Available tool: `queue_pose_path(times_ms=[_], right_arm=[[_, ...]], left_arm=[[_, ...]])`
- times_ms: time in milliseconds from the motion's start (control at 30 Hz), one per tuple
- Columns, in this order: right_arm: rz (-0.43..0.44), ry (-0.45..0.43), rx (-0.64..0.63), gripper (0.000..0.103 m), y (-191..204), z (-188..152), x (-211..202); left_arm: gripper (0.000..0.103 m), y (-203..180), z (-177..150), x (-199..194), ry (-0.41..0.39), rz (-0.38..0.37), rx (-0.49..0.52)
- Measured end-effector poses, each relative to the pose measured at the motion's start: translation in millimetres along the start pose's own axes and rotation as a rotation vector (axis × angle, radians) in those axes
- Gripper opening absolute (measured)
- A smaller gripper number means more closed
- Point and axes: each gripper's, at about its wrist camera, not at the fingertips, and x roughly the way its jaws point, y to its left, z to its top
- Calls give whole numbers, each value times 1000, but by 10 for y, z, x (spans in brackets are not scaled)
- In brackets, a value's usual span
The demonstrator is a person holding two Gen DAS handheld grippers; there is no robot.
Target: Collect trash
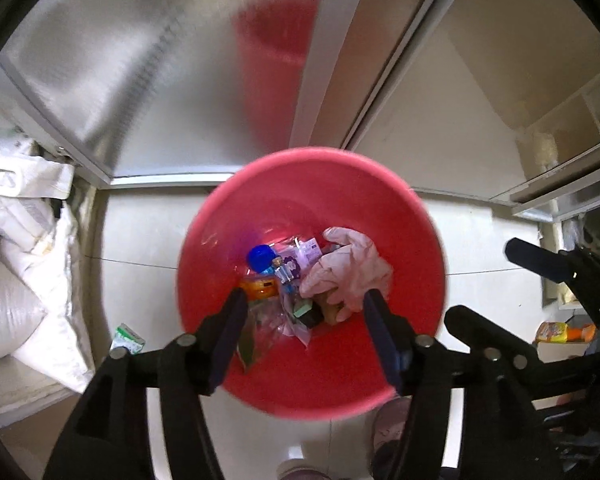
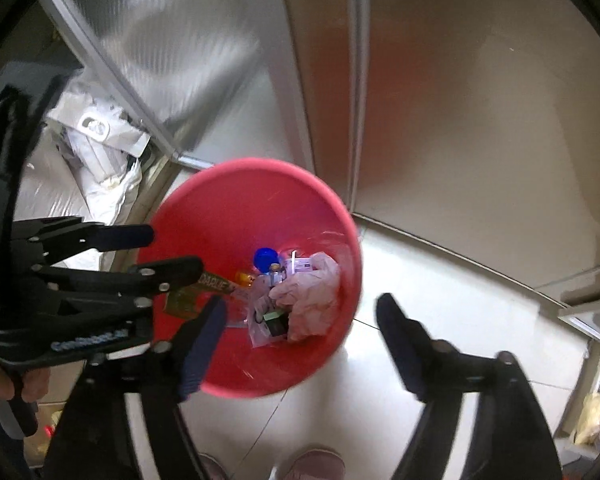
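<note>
both tongs, left tongs and right tongs, gape wide and empty over the red bucket on the floor, holding soft, light pink glove and crinkly wrappers; probably pinch loose folds.

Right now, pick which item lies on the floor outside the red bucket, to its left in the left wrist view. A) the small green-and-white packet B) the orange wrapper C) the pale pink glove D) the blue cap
A: the small green-and-white packet lies on the floor tile beside the white sacks, outside the red bucket, while the blue cap, pale pink glove and orange wrapper all sit inside it.
</note>
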Motion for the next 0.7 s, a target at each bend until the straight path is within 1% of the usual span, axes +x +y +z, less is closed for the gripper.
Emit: queue_pose_path(times_ms=[33,100,133,200,233,333,367,400,467,500,533,567,600,633,667,700], right_arm=[[-3,-3,11,91,-11,7,-88],[-13,-7,32,99,-28,25,-327],[-13,-15,42,102,-16,45,-500],[-14,-31,50,102,50,110,-865],[-15,-41,50,102,95,152,-1062],[-17,-100,47,102,286,318,-1810],[-16,-128,40,102,375,404,-2140],[-19,-150,33,102,437,475,-2421],[-32,-211,14,102,626,621,-3047],[-35,-237,5,102,691,673,-3294],[-40,-271,-5,102,778,739,-3627],[-46,-301,-14,103,863,800,-3962],[-52,-324,-20,103,935,845,-4228],[-58,-341,-26,103,994,883,-4461],[-58,-362,-32,103,1061,928,-4756],[-57,-375,-34,103,1109,957,-4961]], left_arm=[[66,5,-7,-121,-9,-4,-6],[79,7,-21,-421,-33,7,-15],[82,5,-21,-548,-42,12,-21],[86,-39,-5,-969,-67,26,-27],[87,-67,8,-1235,-84,39,-27],[88,-117,60,-2167,-159,64,-42],[88,-131,80,-2409,-180,72,-46],[89,-154,101,-2825,-218,92,-49],[90,-181,120,-3523,-273,120,-63],[91,-177,121,-3865,-303,126,-75],[92,-173,114,-4199,-333,127,-86],[95,-157,111,-4432,-353,125,-92],[97,-154,98,-4825,-384,120,-108],[98,-152,81,-5126,-414,120,-121],[101,-168,65,-5336,-435,123,-128],[103,-174,41,-5650,-457,141,-144]])
